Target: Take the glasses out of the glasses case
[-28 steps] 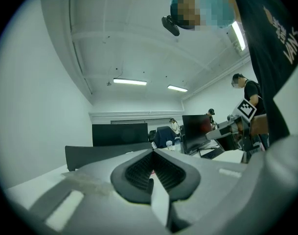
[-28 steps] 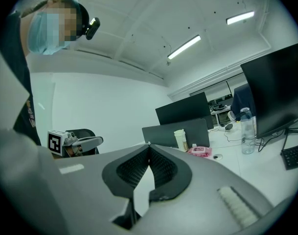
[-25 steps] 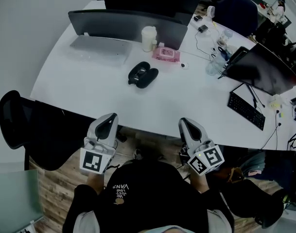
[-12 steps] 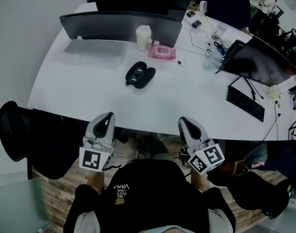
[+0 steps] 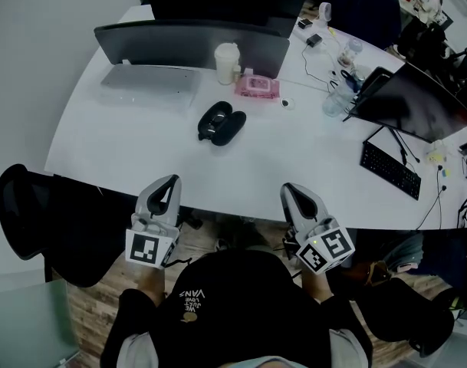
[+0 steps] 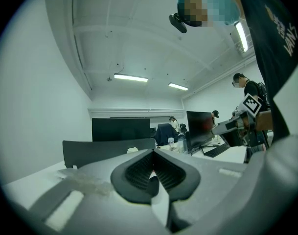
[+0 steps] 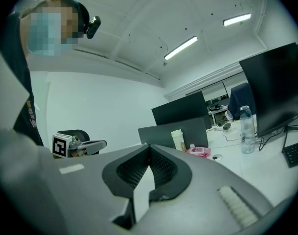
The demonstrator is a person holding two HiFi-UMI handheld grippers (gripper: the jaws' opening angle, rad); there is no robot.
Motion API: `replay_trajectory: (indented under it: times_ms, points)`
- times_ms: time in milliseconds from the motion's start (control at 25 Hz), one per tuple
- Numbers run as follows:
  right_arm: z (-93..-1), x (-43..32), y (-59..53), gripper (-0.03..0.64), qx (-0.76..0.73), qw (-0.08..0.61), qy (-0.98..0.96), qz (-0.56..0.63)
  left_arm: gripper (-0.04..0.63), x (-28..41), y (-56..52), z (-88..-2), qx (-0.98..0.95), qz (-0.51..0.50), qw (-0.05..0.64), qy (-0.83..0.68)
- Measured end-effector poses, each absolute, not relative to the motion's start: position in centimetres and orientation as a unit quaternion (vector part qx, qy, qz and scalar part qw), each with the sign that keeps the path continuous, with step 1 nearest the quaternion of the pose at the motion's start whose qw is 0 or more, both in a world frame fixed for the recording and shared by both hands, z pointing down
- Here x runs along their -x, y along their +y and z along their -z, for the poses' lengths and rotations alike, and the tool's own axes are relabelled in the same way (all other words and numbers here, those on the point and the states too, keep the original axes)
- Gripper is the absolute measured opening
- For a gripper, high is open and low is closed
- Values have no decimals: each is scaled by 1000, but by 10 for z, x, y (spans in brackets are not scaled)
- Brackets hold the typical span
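A black glasses case (image 5: 221, 123) lies open on the white table (image 5: 294, 156), mid-left, with dark glasses showing in its left half. Both grippers hover at the table's near edge, well short of the case, close to the person's body. My left gripper (image 5: 170, 182) points towards the table with its jaws shut and nothing between them; in its own view the pads (image 6: 139, 170) meet at the tip. My right gripper (image 5: 287, 190) is likewise shut and empty, with its pads (image 7: 163, 168) touching at the tip. The case does not show in either gripper view.
Behind the case stand a dark monitor (image 5: 191, 41), a white cup (image 5: 227, 61) and a pink packet (image 5: 257, 87). A grey laptop (image 5: 150, 77) lies at the back left. At the right are a second monitor (image 5: 417, 106), a keyboard (image 5: 393, 170) and a bottle (image 5: 337, 100). A black chair (image 5: 22, 202) stands left.
Both grippers stay shut in nearly the same spots at the table's edge. Only the head view has shifted slightly; the case has not moved.
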State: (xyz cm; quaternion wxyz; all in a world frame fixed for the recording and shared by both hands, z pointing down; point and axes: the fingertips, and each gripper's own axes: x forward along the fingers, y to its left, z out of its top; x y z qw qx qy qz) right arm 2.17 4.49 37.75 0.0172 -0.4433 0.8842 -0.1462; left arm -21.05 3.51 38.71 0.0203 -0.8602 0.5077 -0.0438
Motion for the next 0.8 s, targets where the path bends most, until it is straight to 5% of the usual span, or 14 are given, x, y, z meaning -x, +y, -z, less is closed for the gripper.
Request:
replay_trajectory:
  times_ms: [800]
  points:
    - [-384, -54, -28, 2, 439, 20, 884, 161, 2, 189, -55, -381, 849, 67, 50, 521]
